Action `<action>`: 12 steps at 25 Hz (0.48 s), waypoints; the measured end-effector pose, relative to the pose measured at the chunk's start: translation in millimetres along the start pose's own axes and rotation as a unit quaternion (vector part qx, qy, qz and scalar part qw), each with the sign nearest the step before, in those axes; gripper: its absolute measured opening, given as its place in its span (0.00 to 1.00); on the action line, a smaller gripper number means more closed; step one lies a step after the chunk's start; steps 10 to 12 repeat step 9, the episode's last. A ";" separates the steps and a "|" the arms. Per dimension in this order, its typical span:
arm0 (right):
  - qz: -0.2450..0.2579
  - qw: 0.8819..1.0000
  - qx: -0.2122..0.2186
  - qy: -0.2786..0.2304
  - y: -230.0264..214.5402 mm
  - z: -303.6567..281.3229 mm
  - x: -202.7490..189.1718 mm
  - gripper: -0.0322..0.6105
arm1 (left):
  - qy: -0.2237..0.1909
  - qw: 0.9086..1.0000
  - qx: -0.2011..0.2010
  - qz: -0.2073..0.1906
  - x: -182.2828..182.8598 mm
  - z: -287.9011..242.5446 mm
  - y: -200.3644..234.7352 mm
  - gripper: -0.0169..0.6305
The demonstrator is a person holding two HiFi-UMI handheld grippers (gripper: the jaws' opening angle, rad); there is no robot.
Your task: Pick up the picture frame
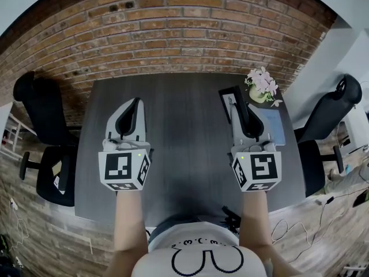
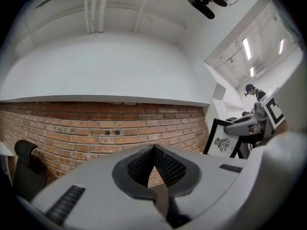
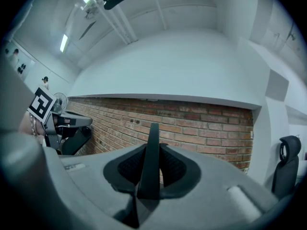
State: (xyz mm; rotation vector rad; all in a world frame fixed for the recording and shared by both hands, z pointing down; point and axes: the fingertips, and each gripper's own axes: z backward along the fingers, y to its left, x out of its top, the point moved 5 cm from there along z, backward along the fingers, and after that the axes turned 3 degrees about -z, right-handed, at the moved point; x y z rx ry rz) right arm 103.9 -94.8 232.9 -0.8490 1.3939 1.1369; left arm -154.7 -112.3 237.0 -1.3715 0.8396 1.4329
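Note:
My right gripper point(image 1: 238, 104) is shut on the black picture frame point(image 1: 229, 98) and holds it upright above the right half of the dark grey table point(image 1: 179, 126). In the right gripper view the frame point(image 3: 151, 152) shows edge-on as a thin black bar clamped between the pads. The left gripper view shows its face: the picture frame point(image 2: 220, 138) has a white sheet with a dark drawing. My left gripper point(image 1: 132, 107) hovers over the table's left half, level with the other. Its jaws are shut with nothing between them, as the left gripper point(image 2: 154, 151) view confirms.
A small vase of pink flowers point(image 1: 261, 85) stands at the table's far right corner, with a blue-grey pad point(image 1: 272, 124) just in front of it. Black office chairs flank the table at left point(image 1: 45, 117) and right point(image 1: 333, 109). A brick wall point(image 1: 173, 33) runs behind.

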 end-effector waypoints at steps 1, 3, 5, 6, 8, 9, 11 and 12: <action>0.000 1.000 0.000 0.000 0.5 -0.4 0.2 0.15 | 0.000 1.000 0.000 0.000 0.2 -0.1 0.6 0.02; 0.000 1.000 0.001 0.001 1.2 -1.2 0.1 0.15 | 0.000 1.000 0.002 0.002 0.4 -0.4 1.6 0.02; 0.000 1.000 0.003 0.001 1.1 -1.5 -0.5 0.15 | 0.000 1.000 0.002 0.001 0.3 -0.8 1.5 0.02; 0.000 1.000 0.003 0.002 1.0 -1.5 -0.8 0.15 | 0.000 1.000 0.002 0.001 0.0 -1.0 1.3 0.02; 0.000 1.000 0.003 0.002 0.9 -1.8 -1.4 0.15 | 0.000 1.000 0.001 0.002 -0.7 -1.3 1.1 0.02; 0.000 1.000 0.003 0.002 0.8 -2.0 -1.7 0.15 | 0.001 1.000 0.001 0.002 -1.1 -1.4 1.1 0.02; 0.000 1.000 0.003 0.002 0.8 -2.0 -1.7 0.15 | 0.001 1.000 0.001 0.002 -1.1 -1.4 1.1 0.02; 0.000 1.000 0.003 0.002 0.8 -2.0 -1.7 0.15 | 0.001 1.000 0.001 0.002 -1.1 -1.4 1.1 0.02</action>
